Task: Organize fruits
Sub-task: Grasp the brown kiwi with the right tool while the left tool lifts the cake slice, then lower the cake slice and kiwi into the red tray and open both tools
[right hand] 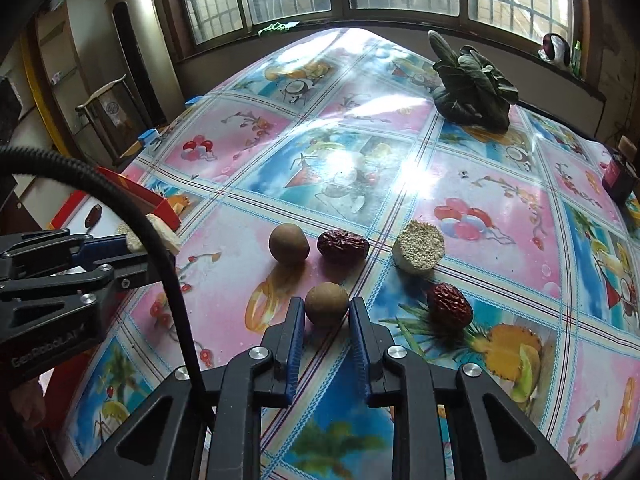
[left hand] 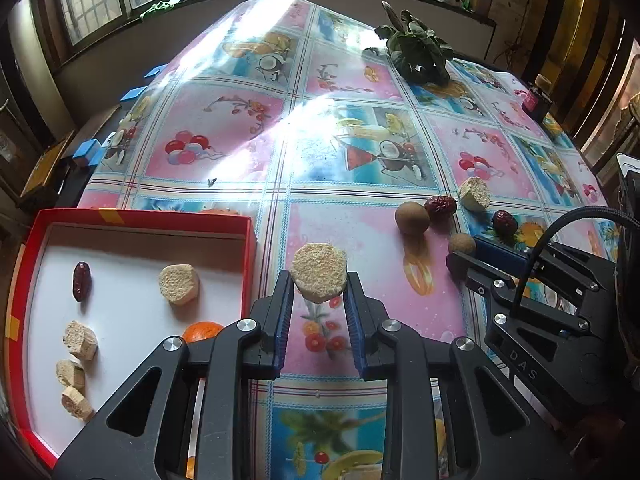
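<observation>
Left wrist view: left gripper (left hand: 319, 300) clamps a cut chunk (left hand: 319, 277); red box (left hand: 140, 226) to its left holds several pieces. Right gripper (right hand: 326, 322) brackets a longan (right hand: 326, 304), contact unclear; four fruits remain beyond.
</observation>
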Motion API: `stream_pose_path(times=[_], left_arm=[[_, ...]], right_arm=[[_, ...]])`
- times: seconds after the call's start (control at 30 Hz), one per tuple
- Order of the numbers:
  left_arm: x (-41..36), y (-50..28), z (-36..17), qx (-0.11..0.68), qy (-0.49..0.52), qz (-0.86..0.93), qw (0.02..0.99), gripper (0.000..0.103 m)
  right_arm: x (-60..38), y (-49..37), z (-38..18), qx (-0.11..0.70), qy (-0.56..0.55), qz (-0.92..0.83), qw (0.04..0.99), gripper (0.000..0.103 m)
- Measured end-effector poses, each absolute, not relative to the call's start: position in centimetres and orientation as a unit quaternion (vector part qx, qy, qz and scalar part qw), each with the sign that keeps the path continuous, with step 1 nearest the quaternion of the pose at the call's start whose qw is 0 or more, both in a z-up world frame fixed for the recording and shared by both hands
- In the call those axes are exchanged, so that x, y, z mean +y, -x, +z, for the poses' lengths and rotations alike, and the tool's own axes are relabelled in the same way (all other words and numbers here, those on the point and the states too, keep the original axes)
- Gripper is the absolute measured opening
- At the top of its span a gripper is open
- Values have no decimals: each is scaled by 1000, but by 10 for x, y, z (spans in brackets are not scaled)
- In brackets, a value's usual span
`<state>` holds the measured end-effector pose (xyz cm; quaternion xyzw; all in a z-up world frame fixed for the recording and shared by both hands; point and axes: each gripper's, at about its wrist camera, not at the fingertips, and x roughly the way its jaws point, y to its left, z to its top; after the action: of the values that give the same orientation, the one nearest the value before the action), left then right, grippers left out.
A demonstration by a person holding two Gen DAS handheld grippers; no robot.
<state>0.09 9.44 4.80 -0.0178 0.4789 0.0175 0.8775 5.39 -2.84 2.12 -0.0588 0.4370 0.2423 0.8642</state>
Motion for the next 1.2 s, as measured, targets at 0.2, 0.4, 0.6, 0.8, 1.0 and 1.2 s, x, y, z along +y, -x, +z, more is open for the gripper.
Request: stream_pose_path(times=[0.2,0.4,0.6,0.8,1.0,1.2], left_arm=[[103,13,62,461,22,20,887,25],[111,32,76,448,24,23,893,25],[133,58,90,434,29,44,899,25],[161,85,99,422,31,69,903,25],[190,108,96,423,42,92,901,25],[213,124,88,426,51,106,897,25]], right_arm=[[-31,-39,31,431,49,238,869,22],[-33,-13,48,417,26,244,875,22],[-18,15,66,402,30,266,875,22],[6,37,83,384,38,292,875,22],[40,54,89,377,58,320,867,22],[73,67,91,376,76,344,857,21]])
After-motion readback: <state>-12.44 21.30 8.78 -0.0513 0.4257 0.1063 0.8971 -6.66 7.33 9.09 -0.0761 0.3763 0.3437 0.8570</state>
